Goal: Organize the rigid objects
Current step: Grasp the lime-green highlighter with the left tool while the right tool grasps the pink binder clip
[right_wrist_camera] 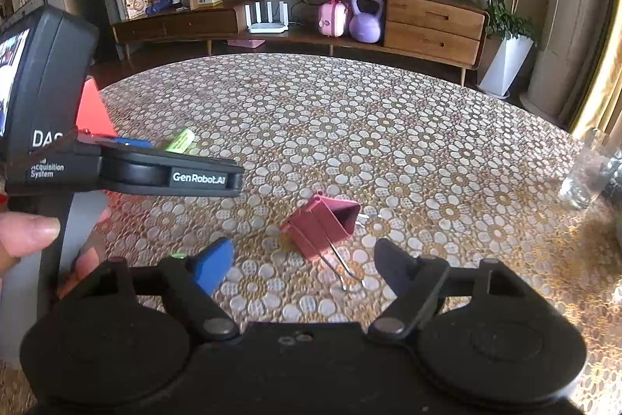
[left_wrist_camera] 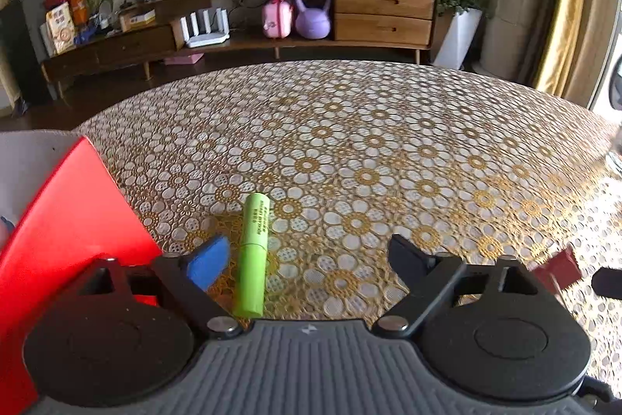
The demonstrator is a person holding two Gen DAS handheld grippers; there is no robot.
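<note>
The left tool (left_wrist_camera: 307,259) stands with its jaws apart over the green marker (left_wrist_camera: 253,255), which lies on the worktop (left_wrist_camera: 388,142) just beside the left pad, not touched. The right tool (right_wrist_camera: 301,265) is also apart, above the pink clip (right_wrist_camera: 322,224) lying nearer the middle. The marker sits off-centre, so closing may push it and make it roll toward the red box (left_wrist_camera: 70,220). The clip's thin wire handles may slip.
</note>
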